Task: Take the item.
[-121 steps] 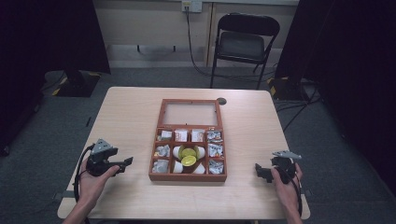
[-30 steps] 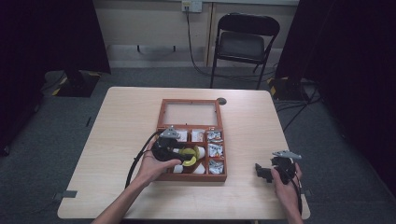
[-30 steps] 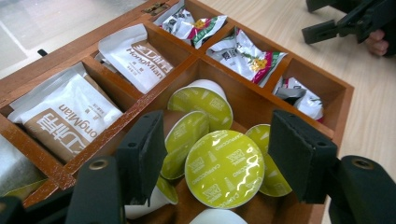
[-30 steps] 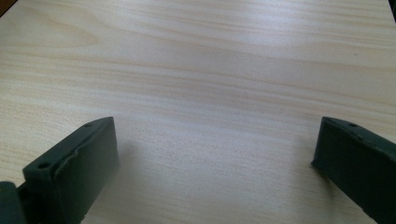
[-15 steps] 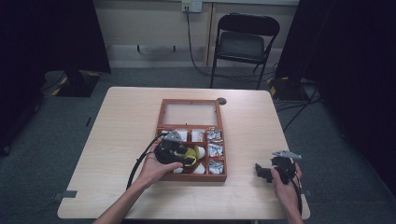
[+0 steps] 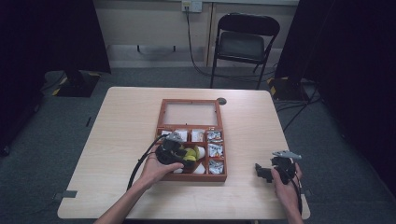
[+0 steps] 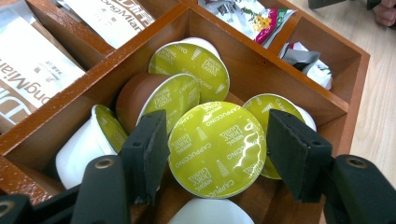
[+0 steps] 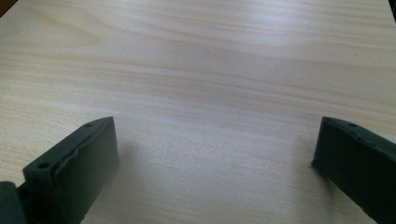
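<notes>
Capsule straddled, lower centre of left gripper view.
Left gripper (image 7: 217, 156) agape around green-lidded capsule (image 7: 217, 148), unpinched; right gripper (image 8: 212, 168) agape, idle.

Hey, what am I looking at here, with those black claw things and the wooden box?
A person sits at a table holding a hand-held two-jaw gripper in each hand. One picture looks down from above; the other two come from cameras riding on each gripper. The left gripper is open, its jaws on either side of a green-lidded cappuccino capsule in a compartment of the wooden box, which also holds sachets. The right gripper is open over bare tabletop, holding nothing.
</notes>
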Available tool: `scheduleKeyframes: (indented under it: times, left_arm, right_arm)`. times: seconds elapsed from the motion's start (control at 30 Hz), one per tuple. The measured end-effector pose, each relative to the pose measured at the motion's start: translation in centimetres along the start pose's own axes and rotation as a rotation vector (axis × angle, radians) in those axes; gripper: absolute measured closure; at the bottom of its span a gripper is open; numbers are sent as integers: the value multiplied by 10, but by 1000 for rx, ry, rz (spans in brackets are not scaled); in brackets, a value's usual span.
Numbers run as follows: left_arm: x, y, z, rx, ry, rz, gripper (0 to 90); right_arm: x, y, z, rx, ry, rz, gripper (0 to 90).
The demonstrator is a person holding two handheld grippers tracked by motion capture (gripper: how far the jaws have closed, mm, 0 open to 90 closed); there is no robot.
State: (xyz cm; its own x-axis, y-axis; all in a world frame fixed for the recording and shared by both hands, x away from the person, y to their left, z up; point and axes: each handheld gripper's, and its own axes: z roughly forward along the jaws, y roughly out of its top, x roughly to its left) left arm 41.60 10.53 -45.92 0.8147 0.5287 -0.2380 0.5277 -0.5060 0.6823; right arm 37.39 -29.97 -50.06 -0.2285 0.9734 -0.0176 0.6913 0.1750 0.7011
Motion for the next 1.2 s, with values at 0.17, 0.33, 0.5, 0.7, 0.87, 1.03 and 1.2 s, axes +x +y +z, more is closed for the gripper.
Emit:
scheduleKeyframes:
  times: [0.17, 0.33, 0.5, 0.7, 0.87, 1.03, 1.2]
  left_arm:
    - [-3, 0, 5, 48, 10, 26, 386]
    - [-4, 1, 7, 60, 6, 28, 385]
    - [-5, 1, 10, 93, 8, 41, 384]
    - [-6, 2, 13, 120, 6, 42, 391]
    - [-7, 2, 14, 131, 22, 55, 391]
    - [-13, 3, 17, 174, 67, 117, 378]
    - [-19, 4, 20, 207, 112, 165, 379]
  right_arm:
    - [0, 0, 0, 0, 0, 0, 0]
    - [0, 0, 0, 0, 0, 0, 0]
    - [0, 0, 0, 0, 0, 0, 0]
    - [0, 0, 0, 0, 0, 0, 0]
    - [0, 0, 0, 0, 0, 0, 0]
    - [0, 0, 0, 0, 0, 0, 0]
    - [0, 0, 0, 0, 0, 0, 0]
